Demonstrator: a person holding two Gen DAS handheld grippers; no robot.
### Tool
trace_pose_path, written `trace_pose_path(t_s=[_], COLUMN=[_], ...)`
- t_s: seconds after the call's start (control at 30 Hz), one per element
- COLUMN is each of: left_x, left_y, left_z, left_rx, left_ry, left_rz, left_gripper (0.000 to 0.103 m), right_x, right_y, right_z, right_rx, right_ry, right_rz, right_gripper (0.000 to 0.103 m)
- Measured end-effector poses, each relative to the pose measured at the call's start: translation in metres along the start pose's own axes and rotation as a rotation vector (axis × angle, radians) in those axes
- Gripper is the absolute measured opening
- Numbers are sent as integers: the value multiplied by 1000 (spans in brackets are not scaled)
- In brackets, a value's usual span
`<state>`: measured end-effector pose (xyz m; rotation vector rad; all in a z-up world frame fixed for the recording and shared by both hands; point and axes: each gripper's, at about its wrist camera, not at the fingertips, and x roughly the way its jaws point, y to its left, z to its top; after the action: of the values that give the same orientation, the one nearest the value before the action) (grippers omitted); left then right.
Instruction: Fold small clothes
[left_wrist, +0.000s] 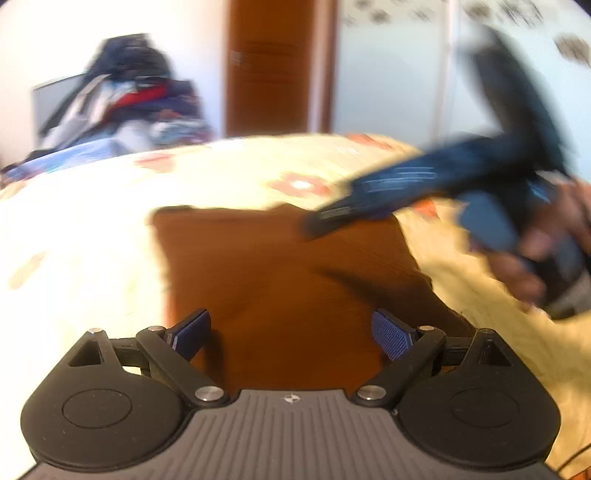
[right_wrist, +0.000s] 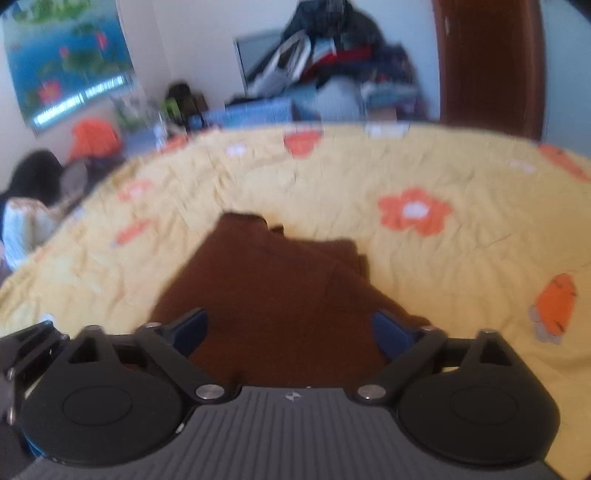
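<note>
On the yellow flowered bedspread (right_wrist: 461, 266) a folded brown garment (left_wrist: 280, 273) is laid flat. Above its near edge the left gripper (left_wrist: 291, 334) and the right gripper (right_wrist: 290, 332) are held with fingers spread wide, nothing pinched between them.
</note>
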<state>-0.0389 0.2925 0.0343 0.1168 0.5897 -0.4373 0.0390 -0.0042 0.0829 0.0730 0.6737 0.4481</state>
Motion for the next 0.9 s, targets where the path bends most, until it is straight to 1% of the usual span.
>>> trace_pose_path(t_s=[0.03, 0.07, 0.17, 0.27, 0.37, 0.4, 0.43, 0.5, 0.53, 0.63, 0.8, 0.9], left_x=[-10, -20, -44, -50, -41, -37, -32, -26, -22, -21, -19, -19], left_y=[5, 8, 9, 2, -5, -6, -6, -6, -4, 1, 6, 15], left_z=[-3, -7, -26, -44, -54, -54, -54, -58, -59, -60, -55, -54], left_rx=[-29, -55, -88, -96, -96, -100, -107, -121, -132, -166, -161, -133], left_ry=[2, 5, 14, 66, 134, 159, 192, 256, 271, 275, 321, 354], left_rz=[27, 53, 107, 142, 179, 201, 216, 229, 236, 246, 245, 221], left_gripper=[95, 95, 95, 95, 95, 95, 95, 95, 96, 100, 100, 103], right_x=[-17, -30, -54, -62, -52, -48, -49, -42, -38, -33, -24, -25], right_y=[3, 5, 10, 14, 15, 15, 20, 27, 31, 41, 59, 59], right_z=[-10, -22, -60, -91, -110, -113, -114, -112, -110, -112, -116, -114], right_rx=[-7, -11, 30, 104, 169, 206, 196, 172, 154, 115, -9, 14], right_ry=[-31, -35, 13, 72, 136, 164, 143, 183, 200, 231, 281, 299], right_rz=[-9, -19, -44, -47, -83, -99, -114, -144, -163, -210, -282, -290], right_gripper=[103, 103, 103, 103, 103, 103, 103, 103, 103, 103, 103, 103])
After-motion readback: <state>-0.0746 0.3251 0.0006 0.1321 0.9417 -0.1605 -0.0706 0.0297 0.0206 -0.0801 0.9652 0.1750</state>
